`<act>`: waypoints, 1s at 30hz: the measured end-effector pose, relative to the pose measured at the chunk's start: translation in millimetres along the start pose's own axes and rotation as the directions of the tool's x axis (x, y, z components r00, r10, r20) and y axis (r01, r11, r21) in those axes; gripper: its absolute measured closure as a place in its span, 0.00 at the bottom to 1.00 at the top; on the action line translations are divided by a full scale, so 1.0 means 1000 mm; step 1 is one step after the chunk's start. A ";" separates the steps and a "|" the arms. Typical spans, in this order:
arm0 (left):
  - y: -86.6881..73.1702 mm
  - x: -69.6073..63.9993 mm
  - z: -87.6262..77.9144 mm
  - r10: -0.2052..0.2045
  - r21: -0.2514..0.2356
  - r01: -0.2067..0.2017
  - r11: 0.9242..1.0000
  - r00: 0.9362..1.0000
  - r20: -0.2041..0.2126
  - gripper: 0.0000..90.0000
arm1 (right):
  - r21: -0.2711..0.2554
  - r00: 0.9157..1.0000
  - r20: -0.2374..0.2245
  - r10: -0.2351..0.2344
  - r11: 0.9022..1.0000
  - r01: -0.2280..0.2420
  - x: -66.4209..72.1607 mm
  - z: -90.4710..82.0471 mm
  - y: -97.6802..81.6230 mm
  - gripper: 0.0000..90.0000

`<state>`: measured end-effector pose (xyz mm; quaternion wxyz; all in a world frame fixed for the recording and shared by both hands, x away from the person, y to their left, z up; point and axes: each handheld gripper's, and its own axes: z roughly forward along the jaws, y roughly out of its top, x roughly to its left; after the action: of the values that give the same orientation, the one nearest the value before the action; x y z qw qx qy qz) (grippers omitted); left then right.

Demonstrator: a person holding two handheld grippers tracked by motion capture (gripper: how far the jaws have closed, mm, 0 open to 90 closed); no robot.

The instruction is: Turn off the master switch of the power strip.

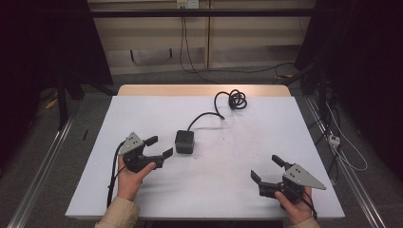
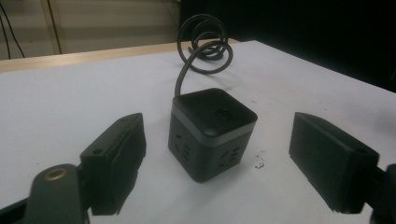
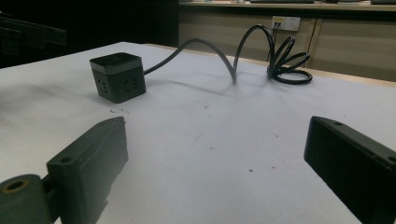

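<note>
The black socket cube sits mid-table, its cord trailing away. Just left of the cube, the left gripper has its jaws spread to straddle it; well right, the right gripper waits open, empty.

Bare tabletop around socket cube

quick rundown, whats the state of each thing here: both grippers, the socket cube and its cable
left gripper: open, jaws aimed at the cube, not touching it
right gripper: open, nothing between the jaws, apart from the cube
socket cube: upright on the table, nothing plugged into the sockets that show
cable: attached to the cube, arching off the table, far end loosely coiled near the back edge
</note>
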<state>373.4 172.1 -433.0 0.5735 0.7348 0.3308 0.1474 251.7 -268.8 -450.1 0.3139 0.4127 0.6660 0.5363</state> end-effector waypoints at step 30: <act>0.010 0.000 0.012 -0.006 0.028 0.004 1.000 0.999 0.042 0.55 | 0.000 1.000 0.001 -0.001 1.000 0.001 -0.001 0.000 0.000 0.06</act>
<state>384.0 161.7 -427.0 0.5705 0.7447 0.3227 0.1261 251.9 -269.5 -450.0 0.3144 0.4127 0.6660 0.5360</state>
